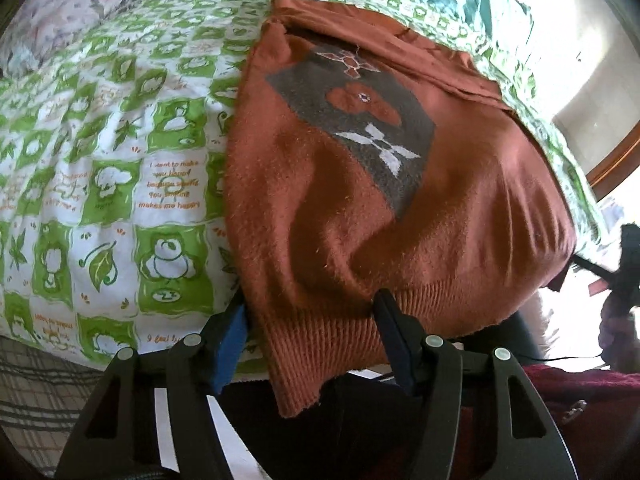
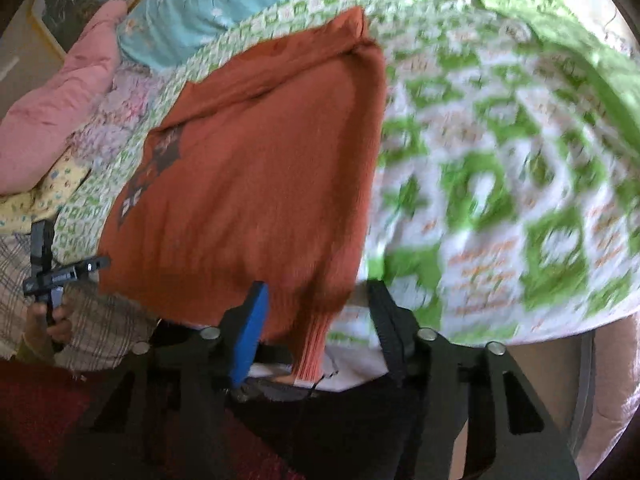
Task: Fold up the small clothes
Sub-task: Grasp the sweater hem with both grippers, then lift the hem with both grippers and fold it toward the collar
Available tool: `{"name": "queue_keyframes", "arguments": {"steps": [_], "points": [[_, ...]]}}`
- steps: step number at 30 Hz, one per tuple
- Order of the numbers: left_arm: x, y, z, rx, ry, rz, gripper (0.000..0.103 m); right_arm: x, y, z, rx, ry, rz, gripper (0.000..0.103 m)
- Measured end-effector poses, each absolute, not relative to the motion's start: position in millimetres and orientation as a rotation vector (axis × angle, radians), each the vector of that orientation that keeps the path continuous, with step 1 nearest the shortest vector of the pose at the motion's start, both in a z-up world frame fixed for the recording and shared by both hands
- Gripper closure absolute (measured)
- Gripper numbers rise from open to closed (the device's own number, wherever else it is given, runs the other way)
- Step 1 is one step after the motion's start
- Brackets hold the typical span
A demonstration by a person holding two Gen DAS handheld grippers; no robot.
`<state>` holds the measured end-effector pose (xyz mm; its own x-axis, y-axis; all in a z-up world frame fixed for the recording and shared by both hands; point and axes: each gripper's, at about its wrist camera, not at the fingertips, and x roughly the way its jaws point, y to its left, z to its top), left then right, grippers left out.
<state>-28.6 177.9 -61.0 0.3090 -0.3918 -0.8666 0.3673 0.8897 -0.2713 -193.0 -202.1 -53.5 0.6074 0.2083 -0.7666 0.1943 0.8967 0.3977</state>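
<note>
Hand-held grippers (image 1: 310, 322) (image 2: 320, 308) straddle sweater (image 1: 360, 200) hem on green-checked quilt (image 1: 120, 160).

I work over a bed (image 1: 120, 152) covered by a white quilt with green squares, cartoon figures and orange lettering. A rust-orange sweater (image 1: 360, 208) lies flat on it, grey patch with a white cross facing up, its ribbed hem hanging over the near edge. At the far side lie a teal cover (image 2: 208, 4), a pink pillow (image 2: 60, 108) and a floral cloth (image 1: 80, 4). A plaid sheet (image 2: 100, 320) shows below the quilt's edge.
</note>
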Motion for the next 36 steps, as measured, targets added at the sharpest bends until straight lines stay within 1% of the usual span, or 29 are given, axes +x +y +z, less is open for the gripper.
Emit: {"name": "queue_keyframes", "arguments": {"steps": [4, 5, 6, 7, 8, 10, 11, 12, 13, 16, 25, 30, 36], "points": [[-23, 186, -64, -0.065, 1.151, -0.532, 0.045, -195, -205, -65, 0.54, 0.917, 0.035, 0.062], [-22, 186, -65, -0.064, 1.148, -0.535, 0.048, -195, -206, -66, 0.55, 0.912, 0.035, 0.065], [-22, 186, -65, -0.06, 1.144, -0.539, 0.053, -195, -207, -66, 0.559, 0.911, 0.037, 0.071], [-22, 187, -65, -0.053, 1.141, -0.541, 0.055, -197, -208, -67, 0.56, 0.911, 0.038, 0.077], [-22, 187, -65, -0.048, 1.141, -0.545, 0.06, -199, -210, -67, 0.561, 0.915, 0.043, 0.096], [-22, 191, -63, -0.055, 1.146, -0.559, 0.071, -200, -210, -71, 0.596, 0.924, 0.076, 0.096], [-21, 195, -62, -0.069, 1.15, -0.575, 0.084, -200, -208, -70, 0.595, 0.922, 0.081, 0.096], [-22, 198, -61, -0.09, 1.153, -0.59, 0.092, -199, -206, -68, 0.591, 0.903, 0.1, 0.096], [-23, 201, -59, -0.114, 1.15, -0.602, 0.094, -199, -204, -65, 0.603, 0.889, 0.121, 0.096], [-27, 212, -48, -0.166, 1.114, -0.63, 0.096, -202, -202, -49, 0.636, 0.822, 0.207, 0.096], [-13, 216, 9, -0.29, 0.942, -0.697, 0.097, -196, -208, 12, 0.689, 0.602, 0.342, 0.096], [23, 200, 40, -0.334, 0.832, -0.676, 0.097, -165, -215, 40, 0.664, 0.514, 0.335, 0.096], [80, 181, 68, -0.352, 0.731, -0.673, 0.098, -116, -251, 59, 0.669, 0.431, 0.264, 0.096]]}}
